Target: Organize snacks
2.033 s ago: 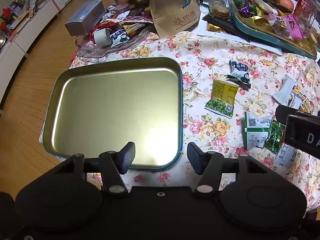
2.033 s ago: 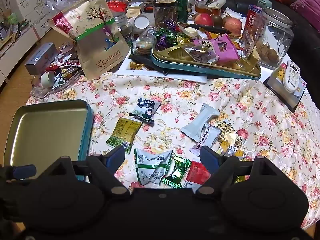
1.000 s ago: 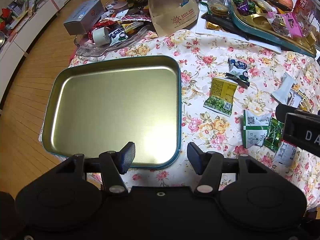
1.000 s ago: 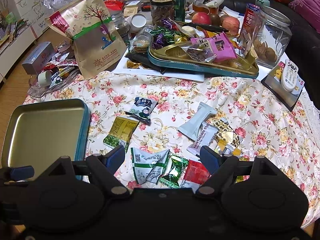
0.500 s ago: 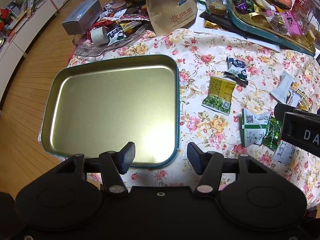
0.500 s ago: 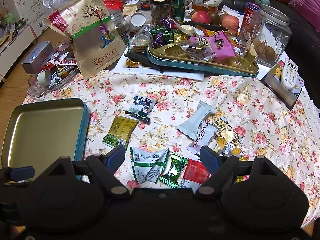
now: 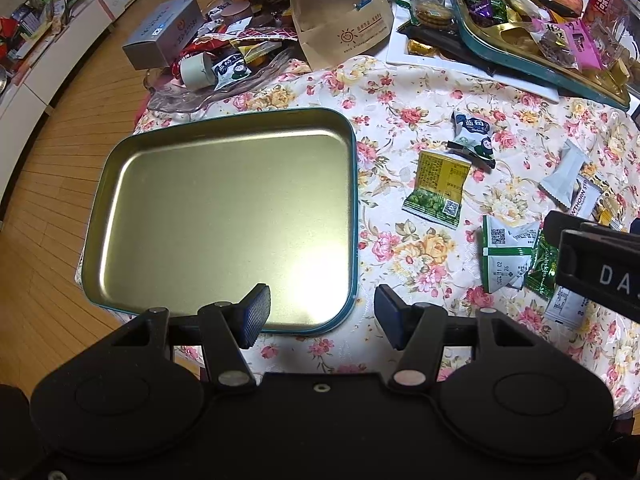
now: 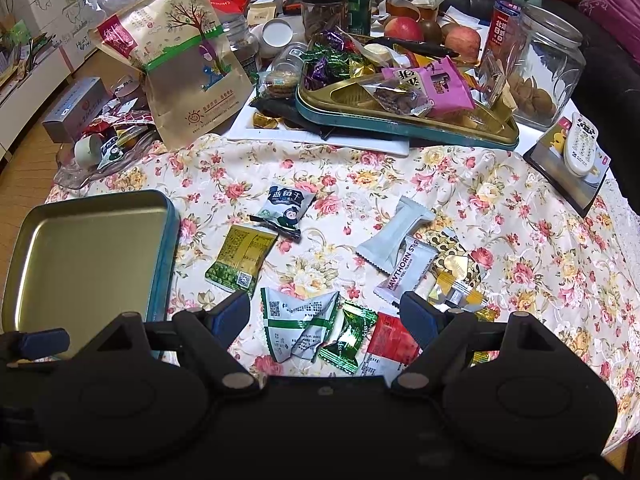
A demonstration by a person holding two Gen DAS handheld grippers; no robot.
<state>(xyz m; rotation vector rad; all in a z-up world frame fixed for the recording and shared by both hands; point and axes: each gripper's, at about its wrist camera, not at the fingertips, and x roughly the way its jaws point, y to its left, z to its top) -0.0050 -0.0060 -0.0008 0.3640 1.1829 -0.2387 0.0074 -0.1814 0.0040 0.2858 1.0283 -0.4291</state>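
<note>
I hold both grippers above the floral tablecloth (image 8: 460,184) with nothing in either: the left gripper (image 7: 320,312) hangs wide open over the near right corner of the empty tin tray (image 7: 352,208), and the right gripper (image 8: 325,314) hangs just as wide over the loose snacks at the lower centre of its frame. Over the last two seconds the scene has slid only slightly up and away in both views, no packet has shifted and the tray has gained nothing, so I judge the sorting not yet begun. Between my right jaws lie a crumpled white-and-green packet (image 8: 300,320), a green candy (image 8: 348,340) and a red packet (image 8: 386,344), touching or overlapping one another; the yellow-green packet (image 8: 242,260) lies just right of the tray, alone. The tray fills the left of both frames, its near left edge overhanging the table's edge. Open cloth runs between tray and snacks, while the upper frame is crowded with a full candy tray (image 8: 400,124), a paper bag (image 8: 188,72) and a glass jar (image 8: 536,68)
</note>
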